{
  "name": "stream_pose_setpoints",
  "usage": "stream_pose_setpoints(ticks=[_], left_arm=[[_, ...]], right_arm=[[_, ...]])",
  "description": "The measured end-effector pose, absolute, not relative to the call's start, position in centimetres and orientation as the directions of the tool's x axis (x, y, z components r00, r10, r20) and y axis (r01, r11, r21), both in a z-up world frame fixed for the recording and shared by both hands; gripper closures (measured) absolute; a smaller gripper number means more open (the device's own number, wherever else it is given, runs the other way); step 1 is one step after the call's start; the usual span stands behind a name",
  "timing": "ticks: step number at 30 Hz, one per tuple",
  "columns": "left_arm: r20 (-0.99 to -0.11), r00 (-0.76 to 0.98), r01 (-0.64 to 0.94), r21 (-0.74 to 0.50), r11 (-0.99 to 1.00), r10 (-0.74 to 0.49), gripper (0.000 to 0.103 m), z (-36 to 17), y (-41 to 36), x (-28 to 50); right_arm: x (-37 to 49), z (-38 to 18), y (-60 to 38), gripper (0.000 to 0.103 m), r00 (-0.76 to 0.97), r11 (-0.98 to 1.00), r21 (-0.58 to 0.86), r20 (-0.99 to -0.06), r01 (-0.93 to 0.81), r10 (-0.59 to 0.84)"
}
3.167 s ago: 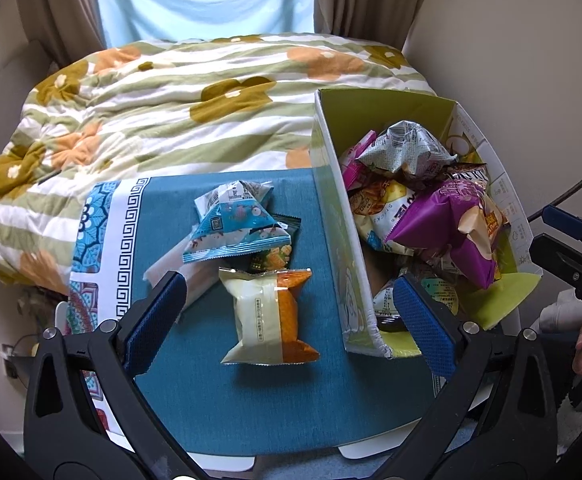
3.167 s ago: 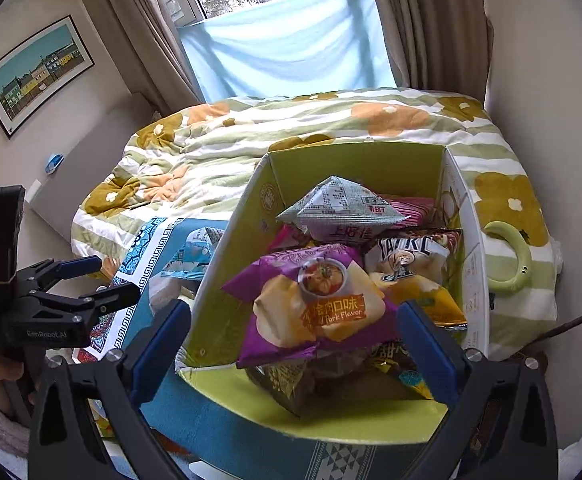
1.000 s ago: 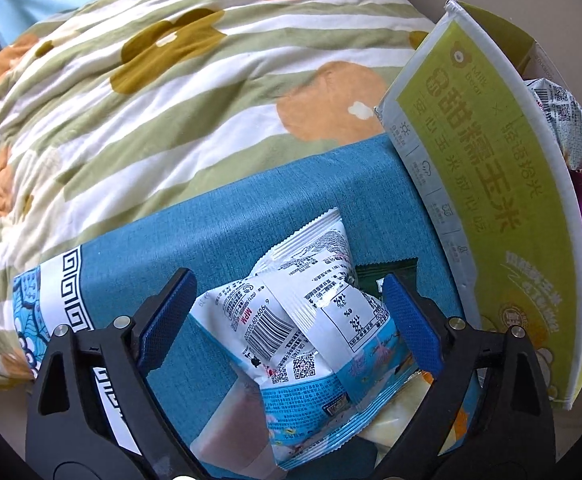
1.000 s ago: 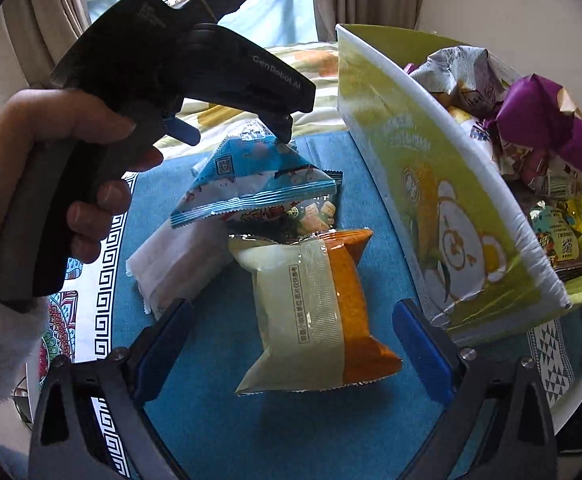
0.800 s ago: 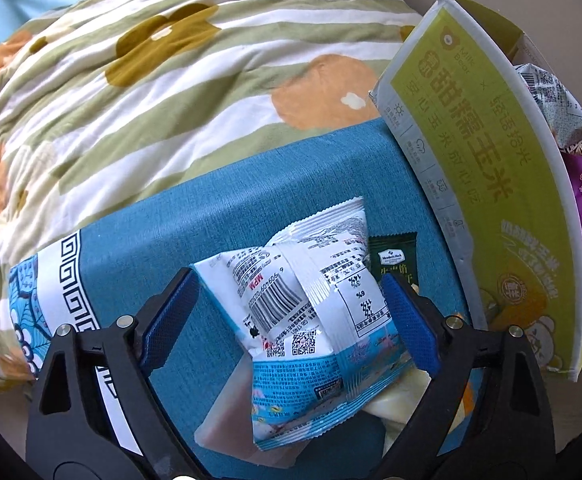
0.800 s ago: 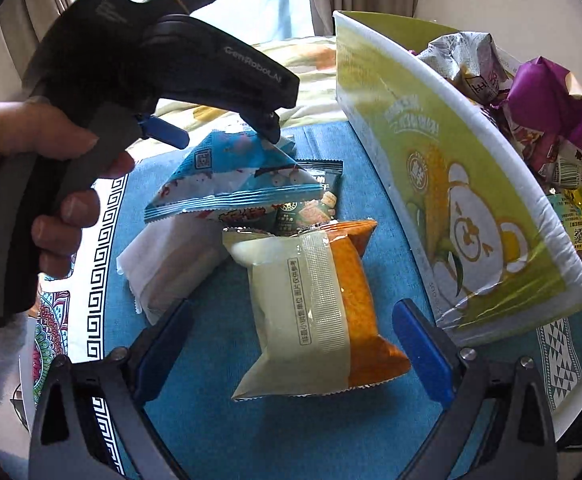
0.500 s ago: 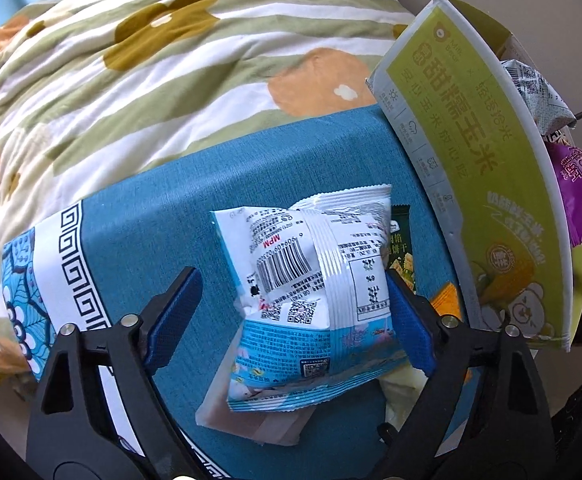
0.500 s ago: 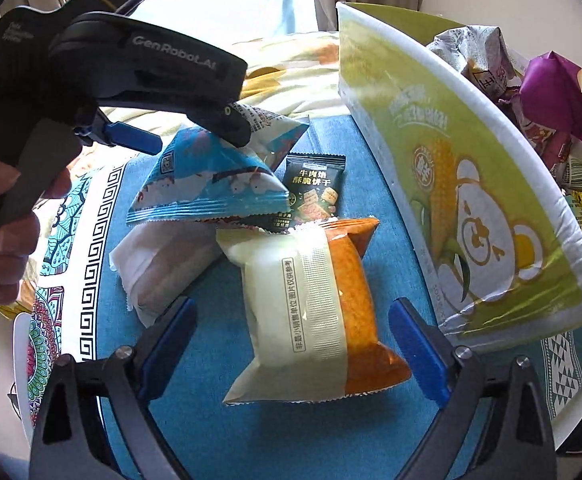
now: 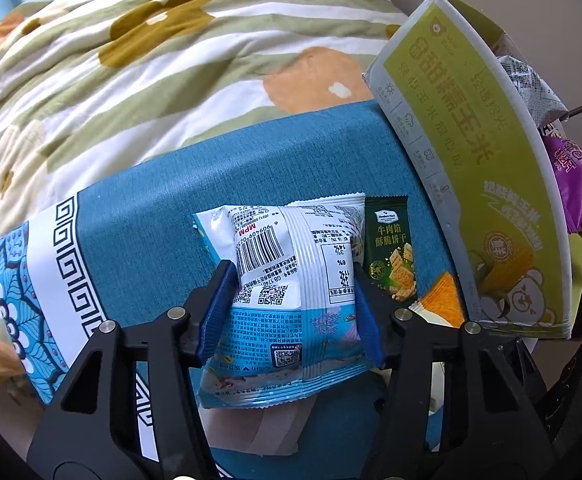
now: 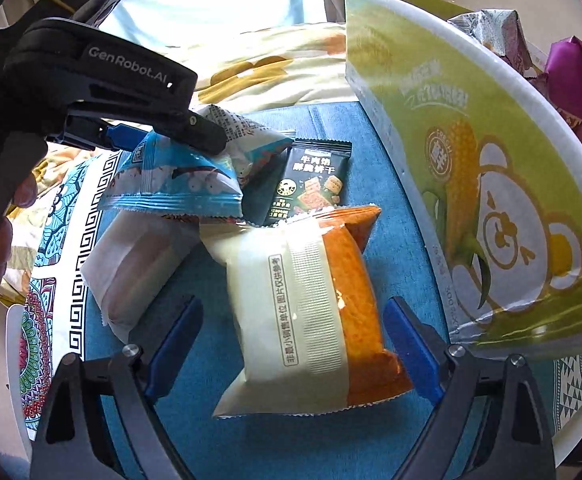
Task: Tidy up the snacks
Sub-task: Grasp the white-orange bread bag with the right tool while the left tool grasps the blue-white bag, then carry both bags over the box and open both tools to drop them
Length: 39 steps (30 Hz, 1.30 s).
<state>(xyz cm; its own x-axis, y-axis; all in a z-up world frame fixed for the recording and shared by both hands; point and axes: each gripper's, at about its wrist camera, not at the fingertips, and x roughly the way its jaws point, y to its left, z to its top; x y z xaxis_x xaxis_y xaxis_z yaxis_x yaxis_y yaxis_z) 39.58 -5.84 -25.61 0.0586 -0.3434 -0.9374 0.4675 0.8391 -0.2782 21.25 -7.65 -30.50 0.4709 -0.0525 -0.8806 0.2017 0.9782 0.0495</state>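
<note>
- Left gripper (image 9: pixel 293 298): its blue pads have just been closing and now pinch the light-blue and white crinkly snack packet (image 9: pixel 291 292) from both sides, over the teal cloth-covered worktop (image 9: pixel 195 184).
- Right gripper (image 10: pixel 289 346): jaws released and narrowing slightly, straddling the cream-and-orange plastic snack bag (image 10: pixel 311 320) without touching it.
- Dark green biscuit sachet (image 10: pixel 315 184): flat, just beyond the orange bag.
- White wrapped packet (image 10: pixel 131 268): left of it.
- Green cardboard box (image 10: pixel 491 184): right, full of snacks.
</note>
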Motion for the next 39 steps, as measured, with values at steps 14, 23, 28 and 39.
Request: stream_pose_setpoints(ticks=[14,23,28,39], left_arm=[[-0.929,0.097,0.438,-0.281,0.854,-0.356,0.057,-23.9,-4.6,39.3],[-0.910,0.151,0.427,-0.293,0.855,-0.387,0.057,-20.3,-3.4,38.4],[-0.885,0.207,0.431,-0.300,0.851,-0.417,0.057,-16.5,-2.5,37.5],[-0.793,0.354,0.477,-0.304,0.825,-0.496,0.057,-6.3,-3.3,36.1]], right_arm=[[22.2,-31.8,-8.2,0.037,0.464,0.994,0.032,-0.886,0.108,-0.022],[21.4,-30.3,-8.5,0.043,0.487,0.992,0.051,-0.873,0.116,-0.012],[20.4,-27.6,-7.9,0.043,0.519,0.993,0.067,-0.855,0.096,0.008],[18.1,-17.8,-8.8,0.043,0.592,0.990,0.111,-0.805,0.083,0.041]])
